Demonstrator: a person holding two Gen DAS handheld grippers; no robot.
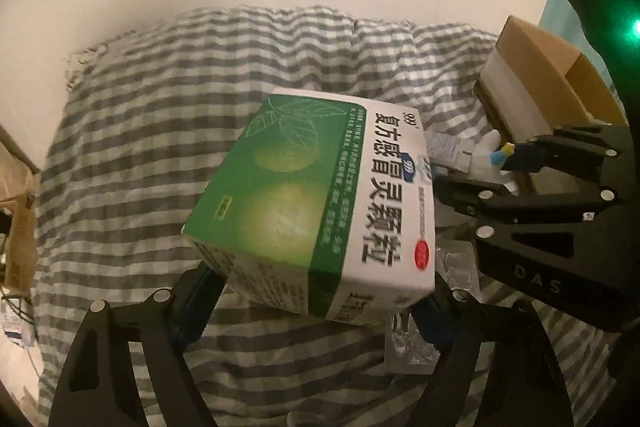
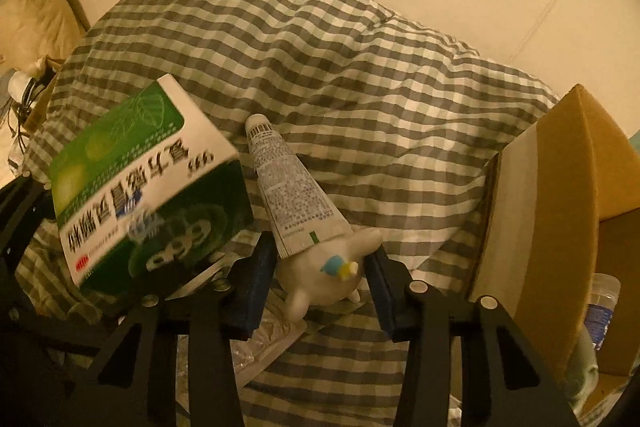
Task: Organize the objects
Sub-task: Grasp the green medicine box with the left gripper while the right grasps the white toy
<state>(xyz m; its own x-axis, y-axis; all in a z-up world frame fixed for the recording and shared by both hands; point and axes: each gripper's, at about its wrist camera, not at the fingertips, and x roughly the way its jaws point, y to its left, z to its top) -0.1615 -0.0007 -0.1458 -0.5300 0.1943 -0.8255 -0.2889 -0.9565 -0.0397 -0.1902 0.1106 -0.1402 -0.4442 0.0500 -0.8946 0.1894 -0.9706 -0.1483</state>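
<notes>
Pickup step: left claw (image 1: 316, 311) grips box (image 1: 316, 203); right claw (image 2: 320, 275) pinches tube (image 2: 296, 195) (carton (image 2: 560, 227) at 3 o'clock, likely next).

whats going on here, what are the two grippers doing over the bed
A person is tidying items off a checked duvet with two hand-held grippers. The left gripper grips a green and white medicine box, held tilted above the bedding. The right gripper straddles a small white figurine with a printed tube at its top. An open cardboard box stands on the right.
</notes>
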